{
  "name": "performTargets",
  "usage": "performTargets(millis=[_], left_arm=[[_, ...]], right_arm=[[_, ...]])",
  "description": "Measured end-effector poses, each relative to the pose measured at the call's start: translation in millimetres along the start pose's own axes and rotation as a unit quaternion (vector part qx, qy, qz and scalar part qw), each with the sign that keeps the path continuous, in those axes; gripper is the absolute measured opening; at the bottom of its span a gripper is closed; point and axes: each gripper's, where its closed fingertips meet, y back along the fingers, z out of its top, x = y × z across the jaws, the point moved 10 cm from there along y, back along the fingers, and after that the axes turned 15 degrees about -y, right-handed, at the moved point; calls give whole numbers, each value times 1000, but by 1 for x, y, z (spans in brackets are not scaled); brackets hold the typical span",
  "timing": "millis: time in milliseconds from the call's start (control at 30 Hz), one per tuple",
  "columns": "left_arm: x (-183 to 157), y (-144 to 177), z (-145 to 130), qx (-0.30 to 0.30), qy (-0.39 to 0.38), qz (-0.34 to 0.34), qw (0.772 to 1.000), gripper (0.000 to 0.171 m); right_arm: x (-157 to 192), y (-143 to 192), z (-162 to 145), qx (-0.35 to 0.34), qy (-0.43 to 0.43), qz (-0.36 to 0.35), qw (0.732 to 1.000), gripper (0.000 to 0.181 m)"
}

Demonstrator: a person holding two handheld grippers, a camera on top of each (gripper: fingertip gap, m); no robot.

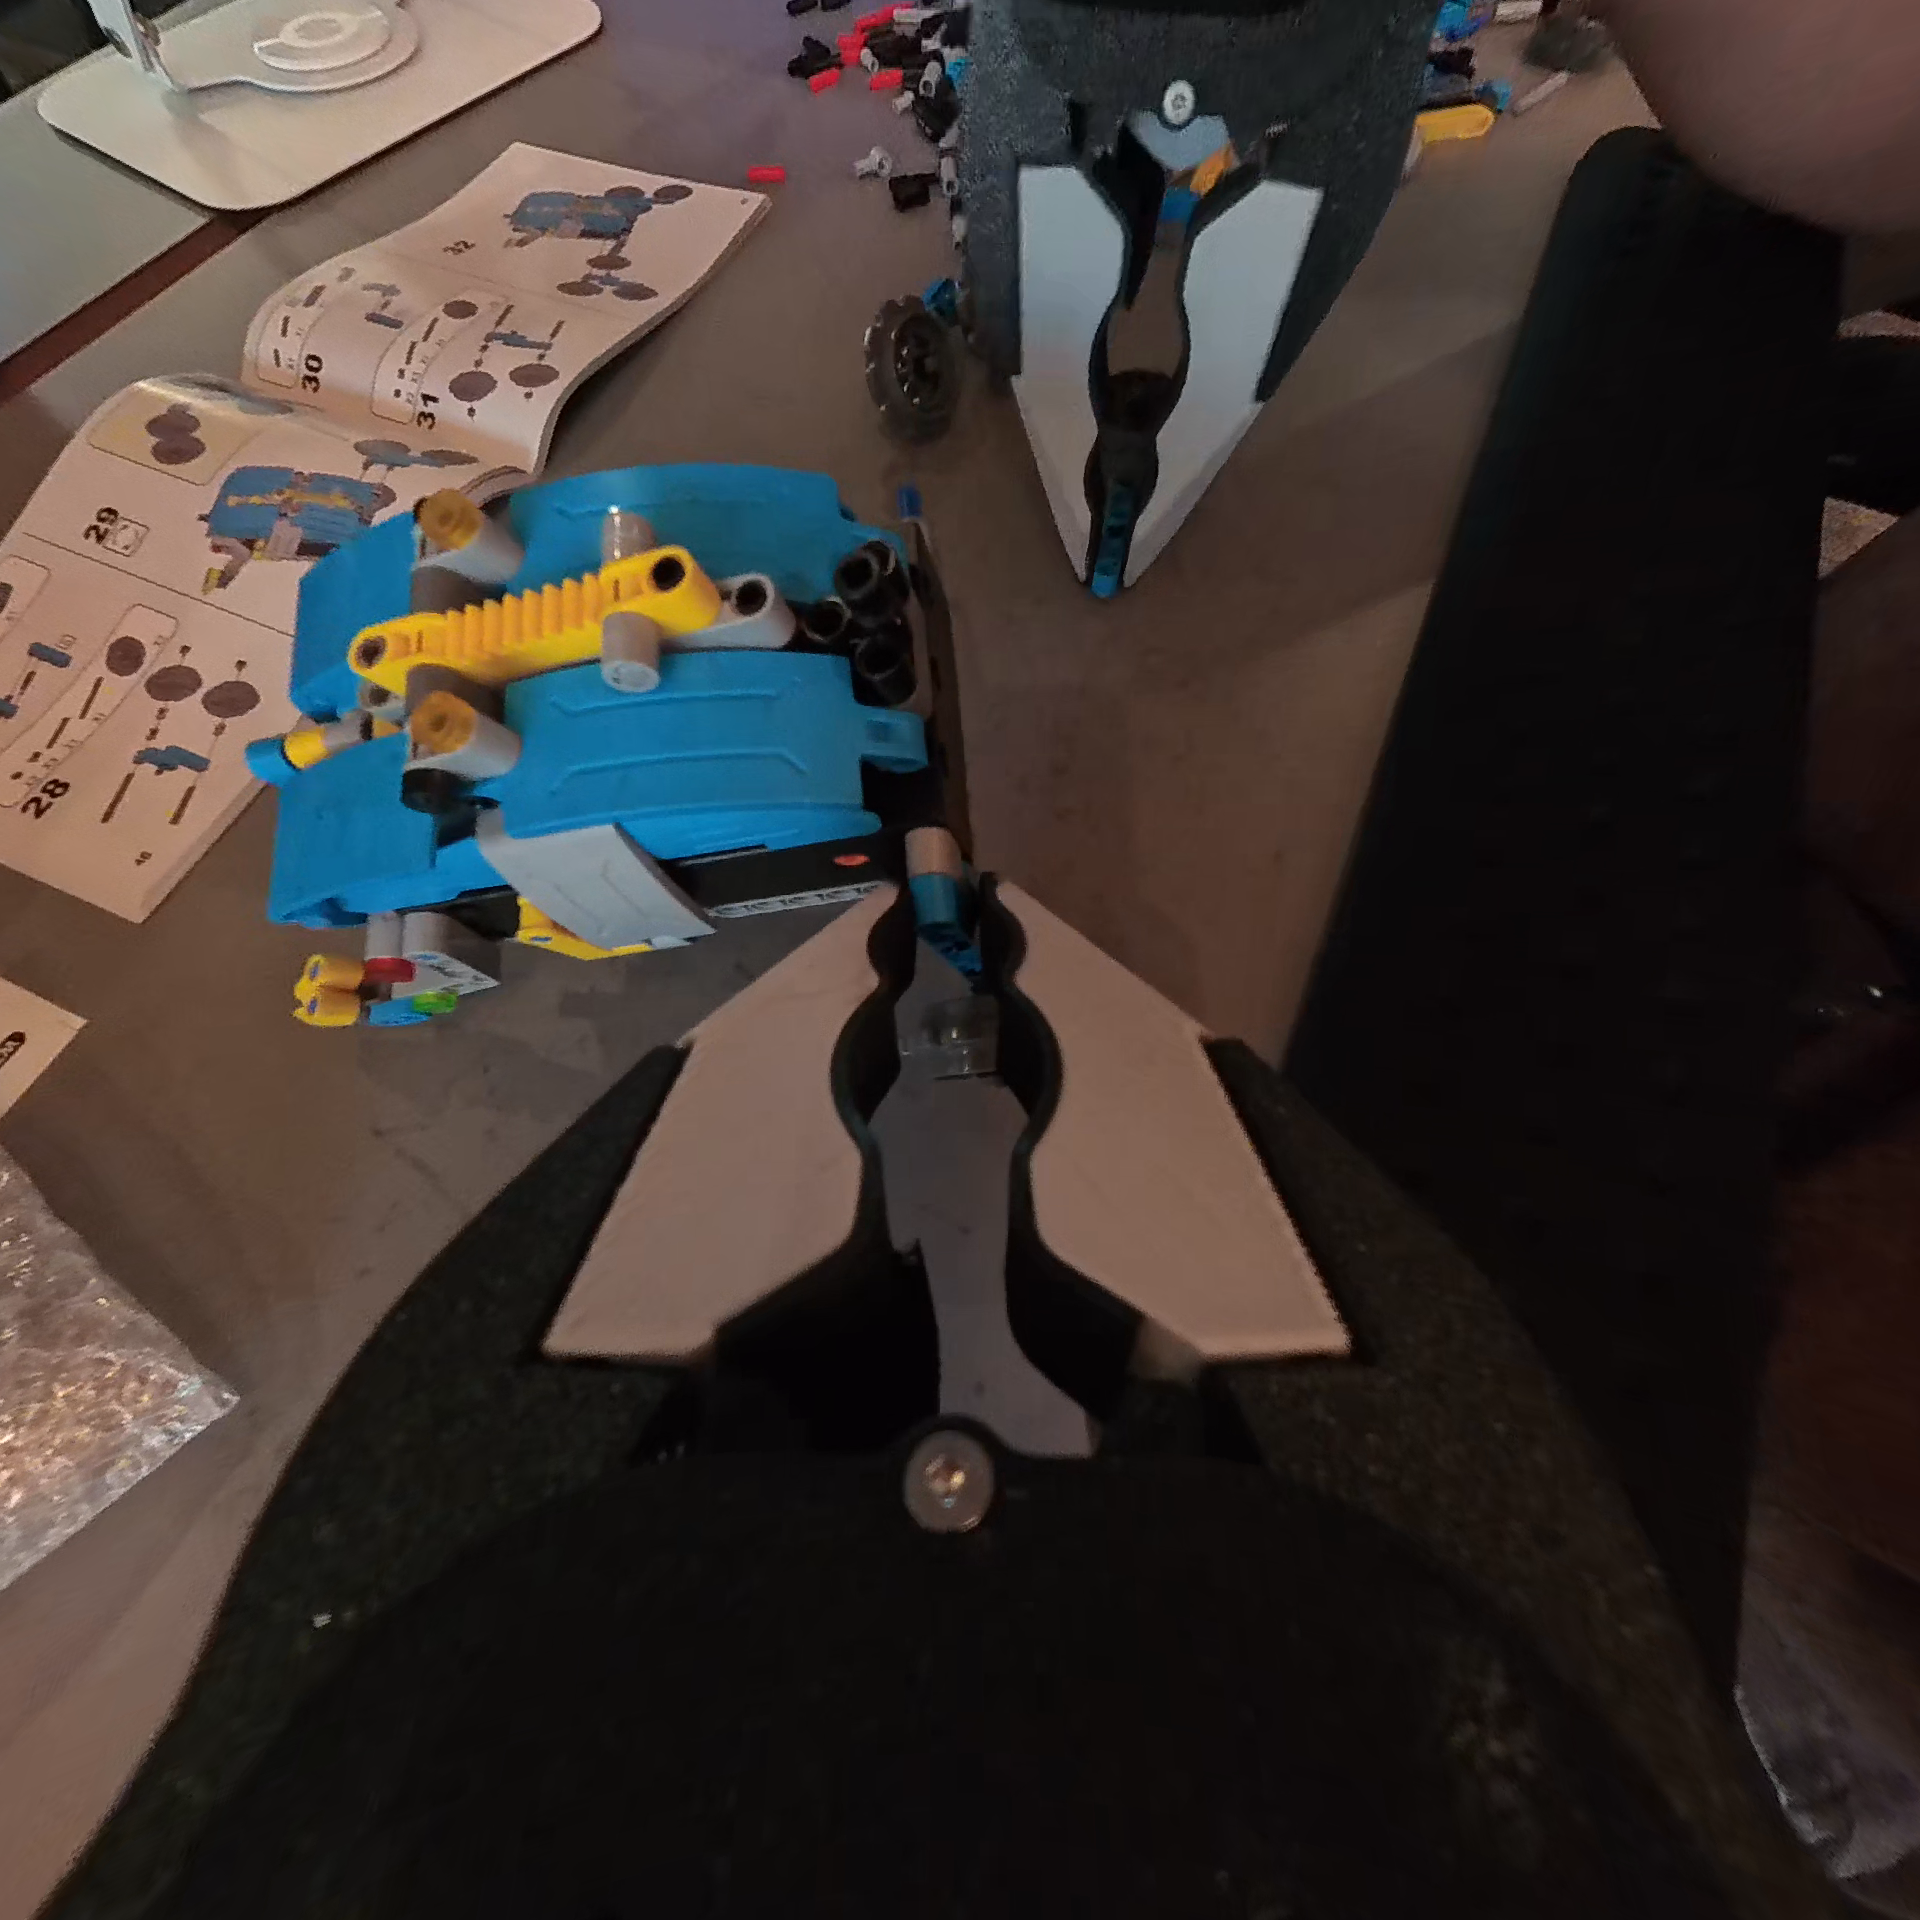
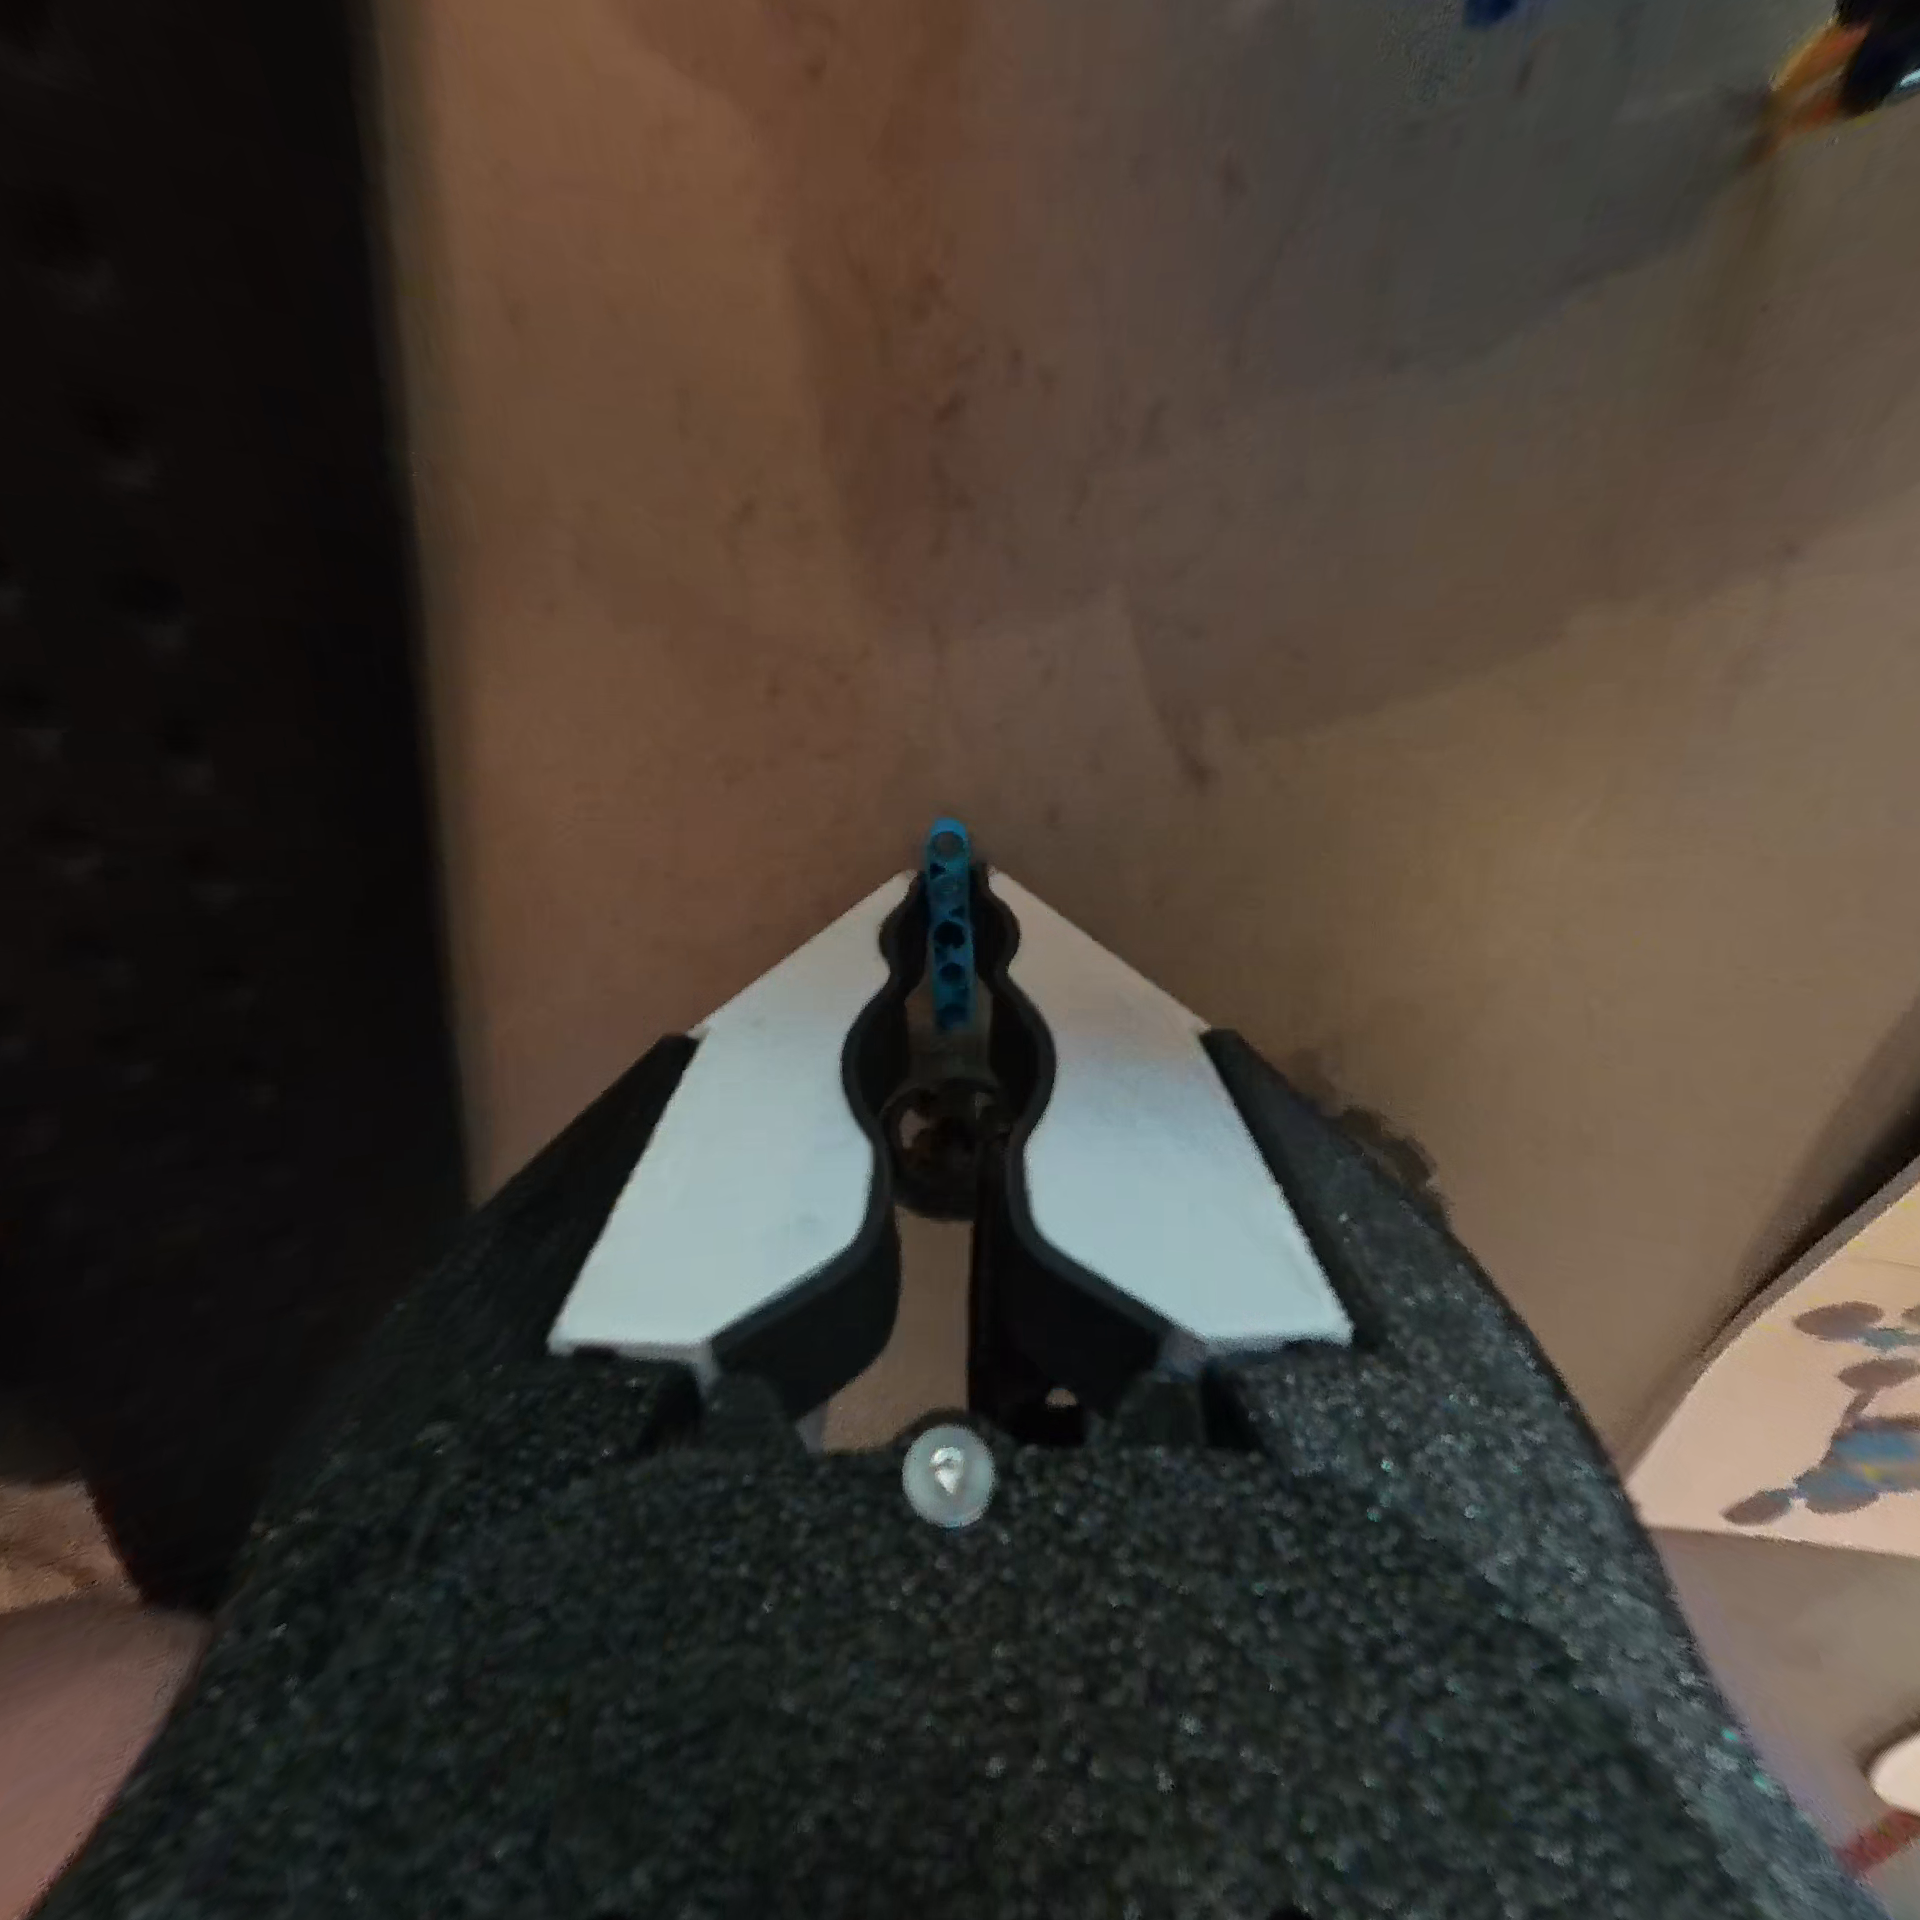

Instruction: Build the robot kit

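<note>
While you hold both grippers low over the table, this is what each camera shows you.

Left claw: your left gripper [image 1: 943, 914] is pinched narrow on a small blue piece [image 1: 938, 902] with a grey tube on its end. A clear round stud [image 1: 958, 1031] sits in the gap behind it.

Right claw: your right gripper [image 2: 948, 883] is closed tight on a thin blue beam with holes [image 2: 945, 925]. The beam's tip pokes out past the fingertips. A dark round part [image 2: 933, 1127] sits behind it in the gap; what it is, you cannot tell.

Only the left camera shows: the blue toy model [image 1: 623, 707], just to the left of your left claw. It lies on the brown table [image 1: 1195, 748], partly on the open instruction booklet [image 1: 343, 436]. Your right gripper [image 1: 1107, 577] shows farther off, tips pointing down at the table, the blue beam at its tip. A black wheel [image 1: 916, 364] stands beside it. A pile of small loose pieces [image 1: 894, 73] lies at the far edge.

Only the right camera shows: mostly bare table [image 2: 1143, 468], blurry, with one corner of the booklet [image 2: 1787, 1423] at the lower right.

Shapes and feel: the model has smooth curved blue panels, a yellow toothed bar [image 1: 540, 623], grey tubes with yellow ends, and a bunch of black tubes. The gripper bodies are rough and black, like sandpaper, with flat white finger faces and wavy black inner edges. The booklet pages curl up. A crinkly clear plastic bag [image 1: 83, 1382] lies at the left. A flat white stand base [image 1: 312, 94] sits at the far left.
</note>
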Motion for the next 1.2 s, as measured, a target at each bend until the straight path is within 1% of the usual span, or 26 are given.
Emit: performTargets(millis=[100,200,267,367,433,467,500,567,633,700,767,867,967,1033,1200], left_arm=[[0,0,-1,-2,2,1,1000,10],[1,-1,-1,-3,6,1,1000,10],[2,-1,-1,-2,6,3,1000,10],[0,-1,0,1,4,5,1000,11],[0,-1,0,0,3,4,1000,10],[0,0,0,-1,3,3,1000,10],[0,0,-1,-2,2,1,1000,10],[-1,2,-1,-4,0,-12,1000,8],[-2,4,-1,-7,4,-37,999,7],[-3,4,0,-11,14,-51,999,6],[-3,3,0,-13,18,-57,998,6],[-3,2,0,-14,22,-57,998,6],[-3,3,0,-16,25,-57,998,6],[-3,3,-1,-16,25,-56,998,6],[-1,2,0,-15,27,-54,998,6]], right_arm=[[3,-1,-7,-43,-8,-7,999,8],[6,2,-9,-79,-7,-8,997,14],[7,6,-10,-87,-11,0,996,16],[5,4,-9,-75,-10,-6,997,17],[4,3,-8,-68,0,-9,998,8],[3,4,-7,-74,6,-17,997,8],[3,9,-5,-96,12,-13,995,7],[4,24,0,-172,15,24,985,8],[-3,40,1,-255,-1,72,964,7],[-14,51,3,-323,-19,129,937,7],[-20,53,10,-351,-26,167,921,8],[-22,47,22,-359,-30,206,910,7],[-19,39,29,-337,-23,182,923,7],[-19,39,30,-335,-21,173,926,7],[-21,38,31,-332,-17,177,926,7]])
